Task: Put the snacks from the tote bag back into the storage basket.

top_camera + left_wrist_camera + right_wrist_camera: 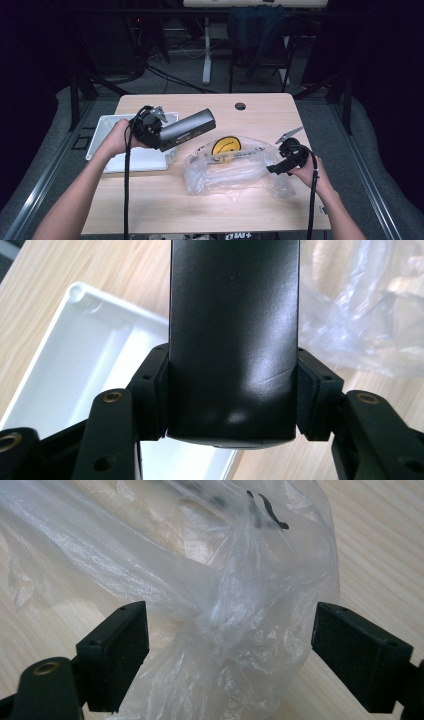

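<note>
Tabletop [150, 205] light wood. Clear plastic bag [230, 167] crumpled mid-tabletop, yellow smiley print at its 12 o'clock edge. White tray [107, 127] sits at bag's 9 o'clock, near tabletop's left edge. Dark box [187, 129], long and slim, held up off tabletop above tray's right edge, tip pointing roughly 2 o'clock. Left gripper [232, 390]: jaws clamped on box sides, pads flush. Right gripper [230, 650] at bag's 3 o'clock end: jaws wide, bag bunched between, pads not pressing.
</note>
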`<state>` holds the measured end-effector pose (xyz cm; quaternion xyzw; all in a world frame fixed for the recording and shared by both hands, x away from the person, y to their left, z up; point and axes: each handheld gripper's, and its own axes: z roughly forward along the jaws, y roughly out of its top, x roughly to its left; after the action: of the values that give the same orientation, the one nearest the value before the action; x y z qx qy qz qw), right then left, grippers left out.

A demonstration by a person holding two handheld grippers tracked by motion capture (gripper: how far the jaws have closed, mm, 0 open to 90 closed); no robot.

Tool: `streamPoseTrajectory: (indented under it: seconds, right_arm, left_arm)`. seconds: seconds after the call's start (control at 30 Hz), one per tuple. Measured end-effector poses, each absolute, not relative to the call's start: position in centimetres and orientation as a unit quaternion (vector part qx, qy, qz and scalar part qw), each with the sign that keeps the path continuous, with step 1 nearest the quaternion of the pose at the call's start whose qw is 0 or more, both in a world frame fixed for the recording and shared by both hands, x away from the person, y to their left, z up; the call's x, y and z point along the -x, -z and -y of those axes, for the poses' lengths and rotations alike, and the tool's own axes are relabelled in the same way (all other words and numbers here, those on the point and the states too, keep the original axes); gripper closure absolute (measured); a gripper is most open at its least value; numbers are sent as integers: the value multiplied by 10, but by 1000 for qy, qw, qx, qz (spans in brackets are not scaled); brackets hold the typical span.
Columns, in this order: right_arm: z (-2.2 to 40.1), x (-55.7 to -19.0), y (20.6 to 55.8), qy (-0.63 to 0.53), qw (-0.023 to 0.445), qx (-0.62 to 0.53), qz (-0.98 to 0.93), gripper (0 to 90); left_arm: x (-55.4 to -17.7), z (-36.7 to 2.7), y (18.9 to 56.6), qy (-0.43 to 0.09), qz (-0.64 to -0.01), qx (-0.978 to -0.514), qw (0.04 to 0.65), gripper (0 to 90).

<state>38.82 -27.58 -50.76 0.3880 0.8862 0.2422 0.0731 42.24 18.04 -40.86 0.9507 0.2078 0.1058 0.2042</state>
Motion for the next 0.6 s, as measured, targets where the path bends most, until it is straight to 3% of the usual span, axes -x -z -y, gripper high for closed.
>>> streamPoseTrajectory:
  seconds: [0.6]
  right_arm:
    - [275,-388,507,-241,76,-389,-886,149]
  left_arm:
    - [-419,-249,416,-111,-273,-934,202,434]
